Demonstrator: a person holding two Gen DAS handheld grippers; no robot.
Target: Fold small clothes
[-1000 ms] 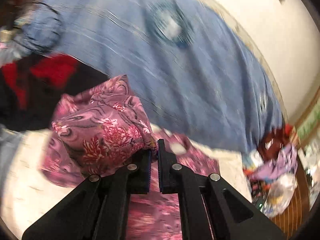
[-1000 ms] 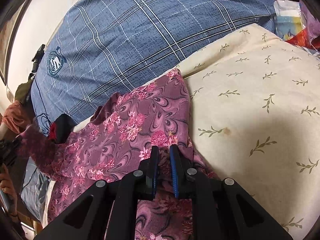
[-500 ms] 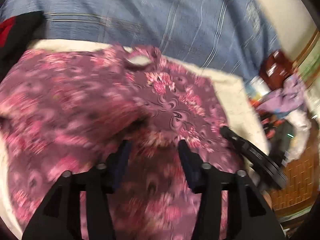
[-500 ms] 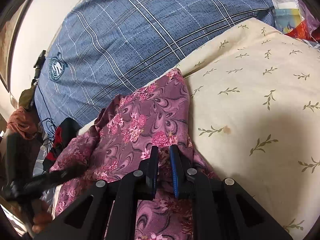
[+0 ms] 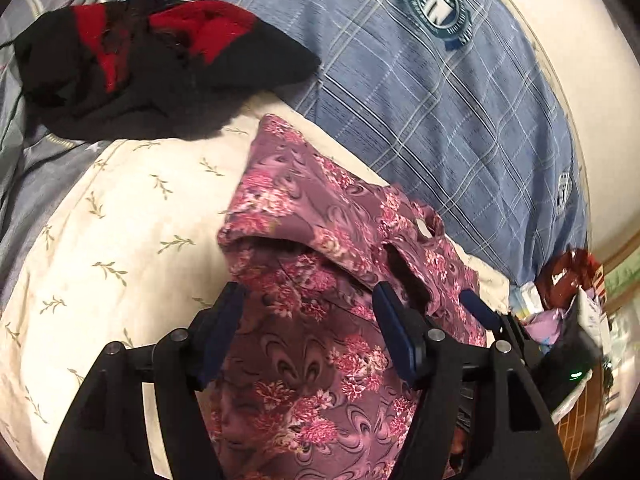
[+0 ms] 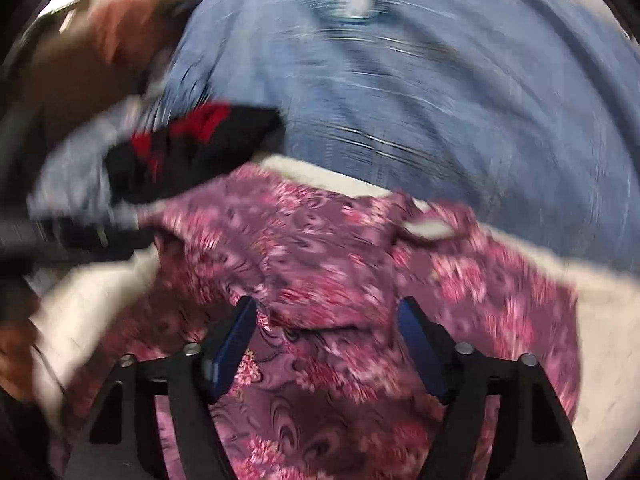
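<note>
Both the left gripper (image 5: 310,308) and right gripper (image 6: 326,332) hang wide open above the floral garment (image 5: 320,280). It looks thin, limp and light. Best pinched at a hem or folded edge.

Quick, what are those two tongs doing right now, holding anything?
Left tongs: open, holding nothing, above the purple floral garment.
Right tongs: open, holding nothing, above the same garment; that view is blurred.
</note>
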